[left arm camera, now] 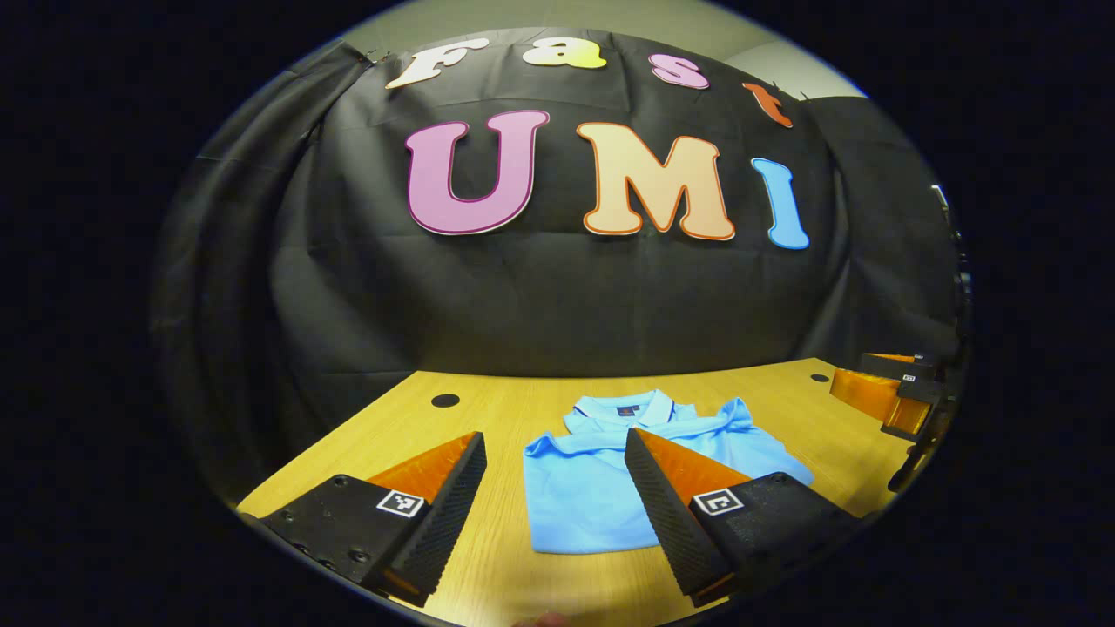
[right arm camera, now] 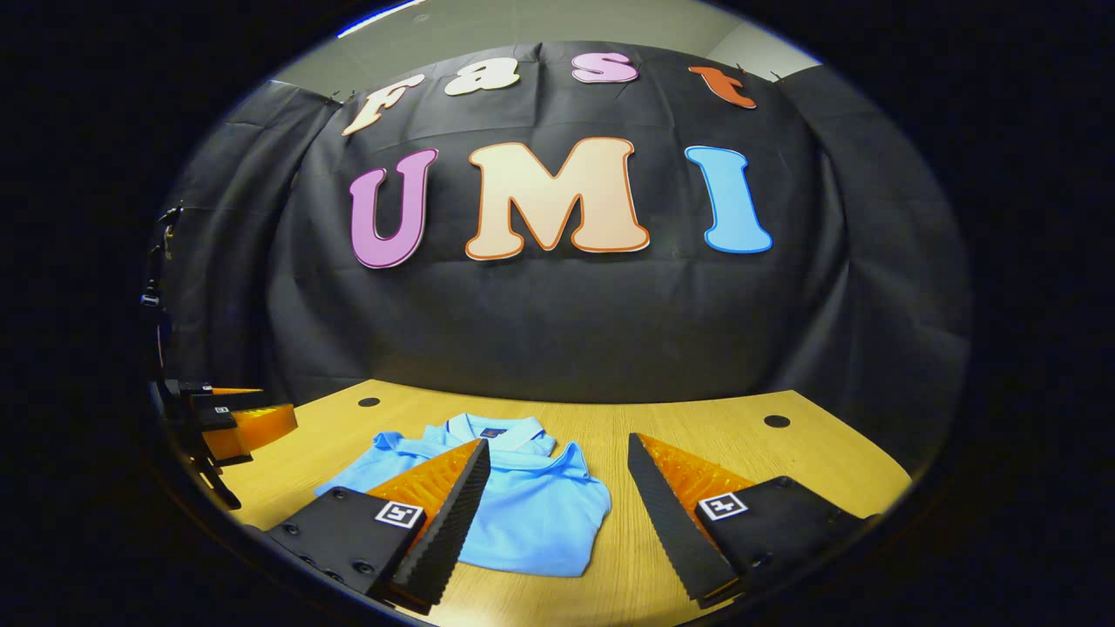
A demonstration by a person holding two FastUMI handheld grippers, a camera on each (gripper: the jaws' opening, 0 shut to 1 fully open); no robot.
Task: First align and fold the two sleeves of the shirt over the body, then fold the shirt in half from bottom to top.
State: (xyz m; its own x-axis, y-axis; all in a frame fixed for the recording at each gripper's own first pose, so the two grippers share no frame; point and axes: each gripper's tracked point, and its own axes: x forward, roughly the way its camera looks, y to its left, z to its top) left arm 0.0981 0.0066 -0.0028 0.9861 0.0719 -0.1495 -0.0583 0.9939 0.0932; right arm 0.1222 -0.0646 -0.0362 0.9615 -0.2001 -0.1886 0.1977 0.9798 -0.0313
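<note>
Lying folded on the wooden table (left arm camera: pixel 488 409), collar at twelve o'clock and folded lower edge at six: one light blue polo shirt (left arm camera: pixel 584 496), showing a small dark tag inside the collar (left arm camera: pixel 620 407) and sleeves tucked over the body.

Left gripper (left arm camera: pixel 555 475): hovering above the table's near edge, fingers spread wide and gripping nothing. In the left gripper view the shirt is sitting between the two fingers, with its right part passing behind the finger at five o'clock.

Right gripper (right arm camera: pixel 557 483): likewise hovering with fingers wide apart and empty. In the right gripper view the shirt (right arm camera: pixel 531 514) is lying toward seven o'clock, partly behind the finger on that side, while bare table (right arm camera: pixel 697 427) is showing between the fingers.

Each gripper is appearing in the other's view: the right one at three o'clock (left arm camera: pixel 897 392), the left one at nine o'clock (right arm camera: pixel 228 424).

Round dark holes (left arm camera: pixel 445 401) are showing in the tabletop near its far edge. No containers are standing on the table.
</note>
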